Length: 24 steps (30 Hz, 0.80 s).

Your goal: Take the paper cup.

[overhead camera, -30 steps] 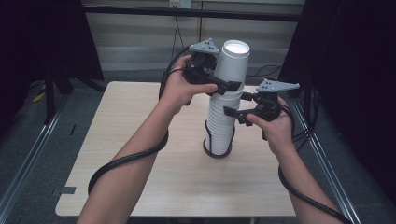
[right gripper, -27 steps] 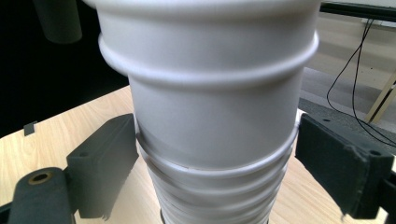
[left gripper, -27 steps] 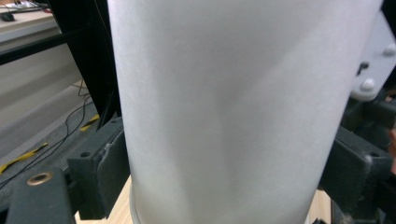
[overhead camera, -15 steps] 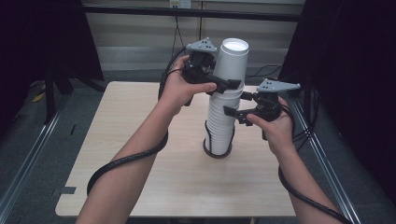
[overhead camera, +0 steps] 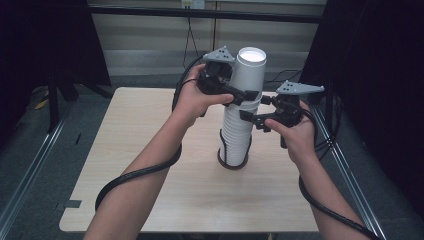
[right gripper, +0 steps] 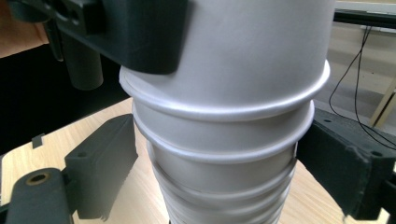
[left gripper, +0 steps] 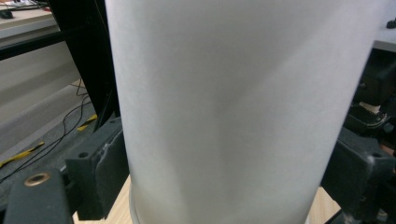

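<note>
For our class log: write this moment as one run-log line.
left claw: clamps top cup | right claw: grips stack of cups below | table: stack upright

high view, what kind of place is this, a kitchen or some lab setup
Most likely a lab or recording setup, not a kitchen: a bare wooden table ringed by dark curtains, loose cables on the floor, and a person working a stack of white paper cups with handheld grippers.
</note>
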### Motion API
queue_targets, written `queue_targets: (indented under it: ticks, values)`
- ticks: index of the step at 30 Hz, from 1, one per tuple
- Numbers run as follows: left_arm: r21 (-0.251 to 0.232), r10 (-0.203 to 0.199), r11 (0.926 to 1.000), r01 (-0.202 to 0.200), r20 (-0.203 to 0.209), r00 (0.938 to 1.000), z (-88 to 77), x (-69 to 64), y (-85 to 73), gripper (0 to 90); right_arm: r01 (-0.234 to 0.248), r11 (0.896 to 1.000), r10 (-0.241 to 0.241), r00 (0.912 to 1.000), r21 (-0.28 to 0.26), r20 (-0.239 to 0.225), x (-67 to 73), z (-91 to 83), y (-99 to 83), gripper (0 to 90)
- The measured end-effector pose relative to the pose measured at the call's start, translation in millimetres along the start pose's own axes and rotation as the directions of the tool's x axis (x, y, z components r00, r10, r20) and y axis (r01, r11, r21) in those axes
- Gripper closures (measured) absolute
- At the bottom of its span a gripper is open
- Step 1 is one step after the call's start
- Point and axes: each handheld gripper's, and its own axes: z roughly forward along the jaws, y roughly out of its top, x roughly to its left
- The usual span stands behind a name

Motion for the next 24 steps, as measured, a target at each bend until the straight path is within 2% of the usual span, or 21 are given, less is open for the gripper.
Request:
queue_targets:
  ticks: [15,20,24]
  values:
    - [0.001,-0.011,0.9999,0.011,-0.001,0.9999,0.9,0.6,-3.7,12.2,0.027,0.998,-0.028,0.9994,0.064,0.020,0.8,3.2,4.6,11.4]
    - [0.003,-0.019,0.9998,0.019,0.003,0.9998,1.8,0.7,-4.4,12.0,0.076,0.992,-0.081,0.9959,0.096,0.041,2.7,3.7,5.9,11.6]
    - [0.001,-0.016,0.9999,0.016,0.004,0.9999,2.2,0.5,-4.4,11.8,0.064,0.994,-0.068,0.9968,0.092,0.040,2.8,3.8,5.3,11.6]
